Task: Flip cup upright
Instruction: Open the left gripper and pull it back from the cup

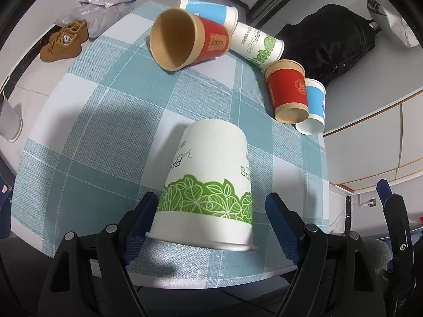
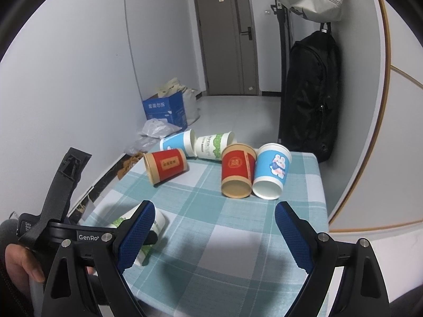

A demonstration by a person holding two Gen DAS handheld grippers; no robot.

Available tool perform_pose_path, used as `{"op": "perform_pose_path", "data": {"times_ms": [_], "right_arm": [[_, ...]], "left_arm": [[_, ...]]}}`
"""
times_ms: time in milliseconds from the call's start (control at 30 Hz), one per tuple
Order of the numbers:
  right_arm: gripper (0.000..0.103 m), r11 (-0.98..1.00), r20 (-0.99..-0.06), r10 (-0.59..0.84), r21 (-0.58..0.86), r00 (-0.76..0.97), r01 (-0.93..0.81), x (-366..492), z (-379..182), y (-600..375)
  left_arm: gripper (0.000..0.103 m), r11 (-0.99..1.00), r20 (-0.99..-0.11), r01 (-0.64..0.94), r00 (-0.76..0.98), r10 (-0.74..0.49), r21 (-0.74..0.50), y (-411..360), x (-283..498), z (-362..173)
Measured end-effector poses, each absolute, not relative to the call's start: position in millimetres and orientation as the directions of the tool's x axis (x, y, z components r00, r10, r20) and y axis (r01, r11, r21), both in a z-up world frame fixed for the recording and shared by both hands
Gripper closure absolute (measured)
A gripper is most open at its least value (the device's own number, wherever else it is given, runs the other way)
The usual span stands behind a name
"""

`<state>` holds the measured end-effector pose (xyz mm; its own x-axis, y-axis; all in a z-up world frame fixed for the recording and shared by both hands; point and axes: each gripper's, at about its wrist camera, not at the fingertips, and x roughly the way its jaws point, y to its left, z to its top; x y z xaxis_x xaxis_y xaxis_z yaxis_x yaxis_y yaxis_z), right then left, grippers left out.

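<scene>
A white paper cup with a green leaf band (image 1: 208, 185) stands upside down, rim on the checked tablecloth (image 1: 105, 121), near the table's front edge. My left gripper (image 1: 211, 211) is open with its fingers on either side of the cup; the left pad (image 1: 144, 211) is at the cup's wall, the right pad (image 1: 280, 214) stands apart. In the right wrist view the same cup (image 2: 158, 223) shows partly behind the left finger. My right gripper (image 2: 214, 235) is open and empty above the tablecloth (image 2: 232, 251).
Several other cups lie on their sides at the far end: a red one (image 1: 185, 39), a blue one (image 1: 211, 13), a white leaf one (image 1: 259, 45), another red (image 1: 288, 92) and blue (image 1: 316, 105). A black backpack (image 2: 309, 95) hangs at the right wall.
</scene>
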<state>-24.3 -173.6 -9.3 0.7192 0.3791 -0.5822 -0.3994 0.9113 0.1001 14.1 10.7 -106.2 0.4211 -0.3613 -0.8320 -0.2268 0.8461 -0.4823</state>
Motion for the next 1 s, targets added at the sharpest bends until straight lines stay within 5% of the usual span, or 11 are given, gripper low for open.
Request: {"op": "perform_pose_path", "data": {"times_ms": [533,1000], "right_arm": [[0.01,0.914,-0.576,0.373,0.091,0.728,-0.396,-28,-6,-173],[0.01,0.896,-0.523,0.409,0.076,0.748,-0.437,-39,6,-164]], "left_arm": [[0.023,0.899,-0.793,-0.17,0.556,-0.251,-0.403,11,7,-57],[0.023,0.948,-0.626,-0.197,0.78,-0.003,-0.25,35,-17,19]]}}
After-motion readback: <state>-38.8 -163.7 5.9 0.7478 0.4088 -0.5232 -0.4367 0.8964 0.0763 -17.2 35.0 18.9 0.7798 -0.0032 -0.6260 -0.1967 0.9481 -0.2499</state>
